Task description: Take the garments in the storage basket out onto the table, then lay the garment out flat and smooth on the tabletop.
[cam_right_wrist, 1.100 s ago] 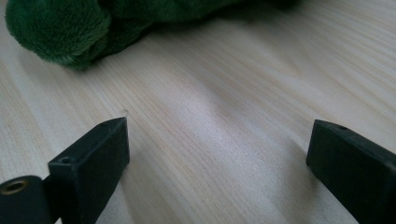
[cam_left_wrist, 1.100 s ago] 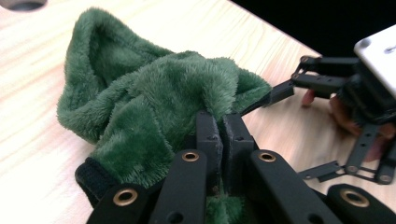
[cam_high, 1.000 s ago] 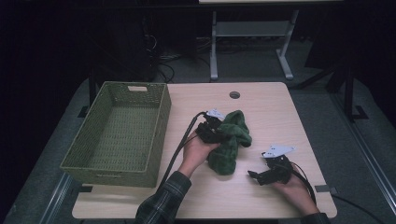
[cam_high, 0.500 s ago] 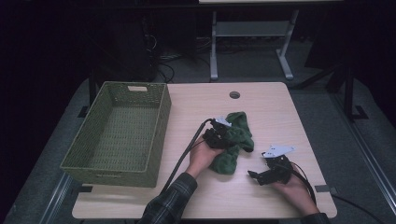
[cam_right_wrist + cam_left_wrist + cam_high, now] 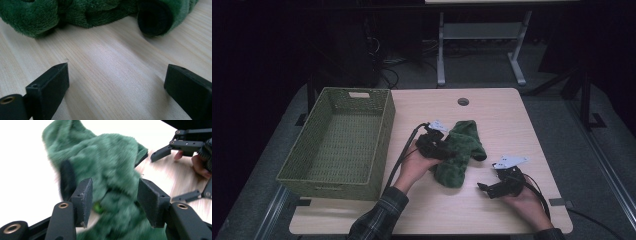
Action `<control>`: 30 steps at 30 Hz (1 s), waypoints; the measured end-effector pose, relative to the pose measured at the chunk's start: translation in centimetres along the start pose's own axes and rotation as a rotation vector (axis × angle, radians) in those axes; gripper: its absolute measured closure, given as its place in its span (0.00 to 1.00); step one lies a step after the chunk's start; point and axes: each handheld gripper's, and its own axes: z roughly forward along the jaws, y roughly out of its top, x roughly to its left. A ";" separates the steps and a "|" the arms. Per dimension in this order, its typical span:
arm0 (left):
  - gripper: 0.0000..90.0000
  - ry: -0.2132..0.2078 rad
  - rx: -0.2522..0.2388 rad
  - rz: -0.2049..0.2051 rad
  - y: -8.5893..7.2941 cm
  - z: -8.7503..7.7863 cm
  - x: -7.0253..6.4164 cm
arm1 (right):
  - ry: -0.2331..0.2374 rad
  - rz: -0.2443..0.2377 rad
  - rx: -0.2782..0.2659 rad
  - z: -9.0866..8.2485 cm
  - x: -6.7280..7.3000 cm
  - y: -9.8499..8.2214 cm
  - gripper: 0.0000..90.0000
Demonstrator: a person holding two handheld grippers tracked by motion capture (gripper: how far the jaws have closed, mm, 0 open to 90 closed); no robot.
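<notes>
Looks like lab or test room, dim, lit only over work surface. Pale wood-grain table (image 5: pixel 492 107) with cable grommet hole (image 5: pixel 463 102) near far edge, office-desk style. Grey carpet floor (image 5: pixel 557 100) all round. Beyond far edge, metal frame legs of second desk (image 5: pixel 477 35), light grey. Tangle of cables (image 5: pixel 384 62) on floor past far left corner. Dark equipment stand (image 5: pixel 584 95) off right edge. Woven green basket (image 5: pixel 337 140) on left half of table. No household furnishings, bare staged setup.
</notes>
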 end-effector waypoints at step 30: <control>0.49 0.136 0.004 -0.073 -5.9 -1.6 3.8 | 0.062 -0.019 -0.034 -2.2 1.7 3.0 0.16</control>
